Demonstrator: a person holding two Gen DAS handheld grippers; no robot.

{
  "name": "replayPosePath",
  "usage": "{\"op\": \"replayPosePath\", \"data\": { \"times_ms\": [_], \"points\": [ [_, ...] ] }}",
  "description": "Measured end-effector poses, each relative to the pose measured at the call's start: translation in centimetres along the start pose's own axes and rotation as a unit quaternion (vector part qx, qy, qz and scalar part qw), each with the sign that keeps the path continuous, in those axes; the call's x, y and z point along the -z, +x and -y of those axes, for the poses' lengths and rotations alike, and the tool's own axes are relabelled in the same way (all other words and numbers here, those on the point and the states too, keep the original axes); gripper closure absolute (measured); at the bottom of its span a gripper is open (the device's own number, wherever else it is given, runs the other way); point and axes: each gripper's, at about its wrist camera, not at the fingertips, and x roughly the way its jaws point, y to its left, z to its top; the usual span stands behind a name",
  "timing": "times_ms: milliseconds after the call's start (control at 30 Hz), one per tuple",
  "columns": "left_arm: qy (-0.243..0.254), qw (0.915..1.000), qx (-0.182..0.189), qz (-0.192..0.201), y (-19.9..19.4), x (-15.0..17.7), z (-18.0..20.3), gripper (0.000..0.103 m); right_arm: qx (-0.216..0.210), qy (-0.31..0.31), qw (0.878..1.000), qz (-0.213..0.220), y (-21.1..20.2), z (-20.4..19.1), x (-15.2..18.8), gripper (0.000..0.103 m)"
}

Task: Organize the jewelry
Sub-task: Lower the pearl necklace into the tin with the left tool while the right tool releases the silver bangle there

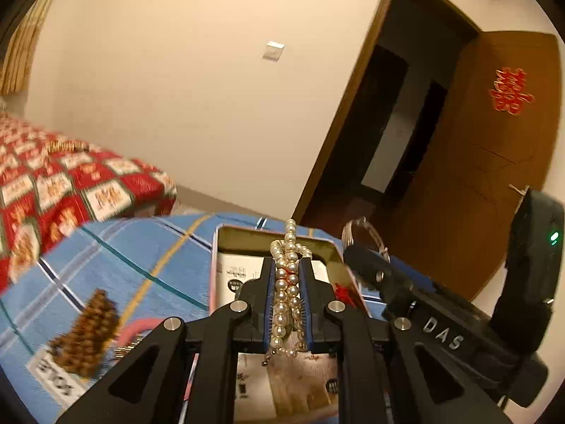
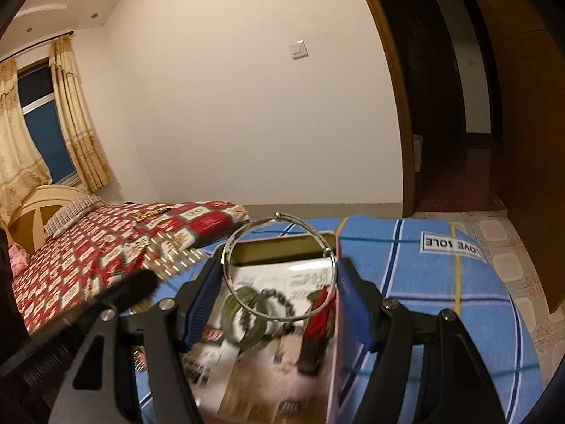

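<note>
Pearl necklace [image 1: 286,293] between left tool [image 1: 286,275] fingers.

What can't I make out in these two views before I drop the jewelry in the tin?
- Tin floor: left wrist view, hidden by the left hand-held gripper and pearl necklace.
- Green bangle and dark bead bracelet inside: right wrist view, motion-blurred.
- Silver bangle in the right hand-held gripper: contact points unclear.
</note>
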Motion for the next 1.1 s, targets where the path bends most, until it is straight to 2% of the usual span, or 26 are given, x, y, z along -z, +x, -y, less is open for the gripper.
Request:
{"op": "replayPosePath", "data": {
  "times_ms": [100, 367, 467, 700, 733, 767, 800, 867, 900, 967, 1033, 1100],
  "points": [
    [-0.022, 0.9995, -0.012, -0.022, 1.9, 0.4, -0.3, 0.091, 0.007, 0.007, 1.0, -0.011, 1.9, 0.3, -0.6, 0.034],
    [0.011, 0.9974, -0.045, -0.054, 3.9, 1.9, 0.8, 0.091, 0.005, 0.019, 0.999, -0.032, 4.1, 1.0, -1.1, 0.034],
    [0.032, 0.9961, -0.058, -0.059, 4.2, 2.3, 1.4, 0.091, 0.007, 0.01, 0.999, -0.052, 4.4, 1.0, -0.9, 0.034],
    [0.024, 0.9958, -0.068, -0.057, 4.0, 2.3, 1.2, 0.089, 0.005, -0.008, 0.997, -0.076, 4.9, 0.5, -0.6, 0.033],
    [0.026, 0.9954, -0.071, -0.058, 4.1, 2.3, 1.2, 0.086, 0.002, -0.006, 0.997, -0.078, 4.9, 0.6, -0.5, 0.033],
    [0.028, 0.9951, -0.074, -0.059, 4.1, 2.3, 1.2, 0.075, 0.001, -0.004, 0.997, -0.076, 4.9, 0.7, -0.6, 0.033],
    [0.03, 0.9948, -0.076, -0.06, 4.1, 2.4, 1.4, 0.058, 0.0, -0.001, 0.997, -0.071, 4.7, 0.8, -0.6, 0.032],
    [0.032, 0.9952, -0.079, -0.048, 3.6, 2.3, 1.6, 0.041, -0.002, 0.001, 0.998, -0.067, 4.5, 0.9, -0.6, 0.029],
    [0.033, 0.9954, -0.081, -0.039, 3.3, 2.3, 1.7, 0.036, -0.005, 0.002, 0.998, -0.066, 4.4, 1.0, -0.5, 0.028],
    [0.041, 0.9946, -0.091, -0.028, 2.9, 2.1, 1.9, 0.034, -0.008, 0.003, 0.998, -0.06, 4.1, 0.9, -0.5, 0.026],
    [0.044, 0.9934, -0.102, -0.027, 2.8, 2.1, 1.8, 0.033, -0.006, 0.001, 0.999, -0.051, 3.7, 0.9, -0.5, 0.025],
    [0.039, 0.994, -0.097, -0.031, 2.8, 2.1, 1.8, 0.033, -0.005, 0.002, 0.999, -0.044, 3.4, 0.8, -0.6, 0.025]
  ]
}}
